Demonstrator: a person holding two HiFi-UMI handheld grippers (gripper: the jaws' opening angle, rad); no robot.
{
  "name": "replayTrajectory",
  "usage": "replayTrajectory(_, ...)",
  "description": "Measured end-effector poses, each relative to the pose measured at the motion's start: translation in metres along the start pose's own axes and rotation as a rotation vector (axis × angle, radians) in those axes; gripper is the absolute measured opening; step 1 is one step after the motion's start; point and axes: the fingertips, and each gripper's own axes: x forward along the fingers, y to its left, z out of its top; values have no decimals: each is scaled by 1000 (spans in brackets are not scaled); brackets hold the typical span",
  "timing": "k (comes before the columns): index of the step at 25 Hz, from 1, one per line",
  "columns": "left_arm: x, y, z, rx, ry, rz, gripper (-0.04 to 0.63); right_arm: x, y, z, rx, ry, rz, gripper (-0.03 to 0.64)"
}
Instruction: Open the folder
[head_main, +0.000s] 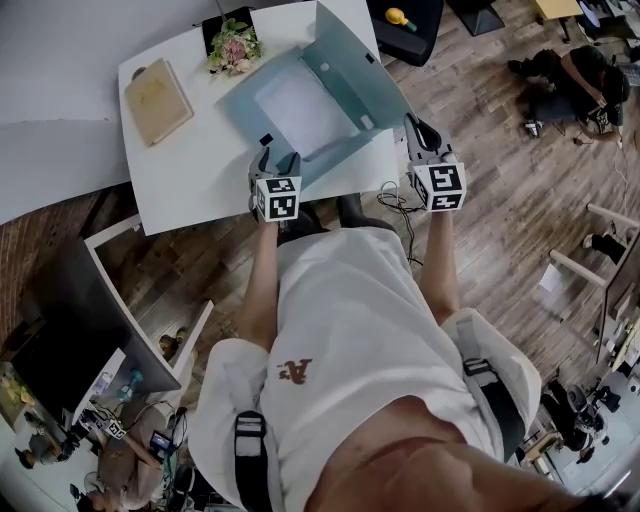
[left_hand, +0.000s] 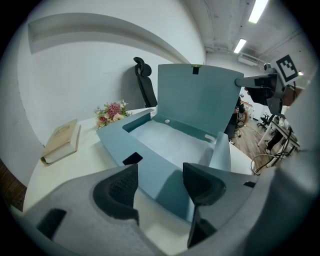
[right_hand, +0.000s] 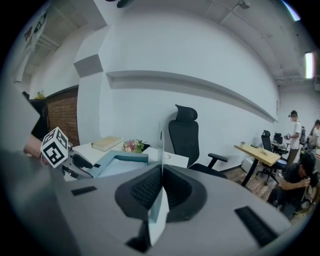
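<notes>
Blue-grey plastic, thin and sheet-like, all over the box folder (head_main: 262, 108). Lies flat on the white table (head_main: 190, 170), close to the near edge, just right of a tan book (head_main: 157, 98) and a small bunch of flowers (head_main: 233, 47). Shows white paper (head_main: 300, 108) in the tray, with the lid (head_main: 350, 55) already stood nearly upright at the far right side.

Over to the right gripper (right_hand: 161, 192): pinched tight together on the free edge of that lid, thin sheet nipped between the dark ribbed pads, holding it raised. And the left gripper (left_hand: 160, 187): jaws spread wide, nothing between them, hanging just over the folder's low front wall without touching it.

Looks most of the way open, judging by that lid angle. Probably very light, with little inside to weigh it down, so likely to slide or lift off the table if the lid gets pulled hard. Seems stiff enough to stand as a panel, yet springy at the hinge fold and smooth, so apt to slip from a shallow pinch. Best taken well in from the lid's edge, away from the corner, with the open gripper pressed down on the front wall to steady the base.
</notes>
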Motion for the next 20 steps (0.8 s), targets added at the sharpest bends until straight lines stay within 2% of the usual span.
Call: replayTrajectory(20, -2, 1, -1, 24, 4, -32, 290, -1, 8, 1, -40, 25, -19, 8)
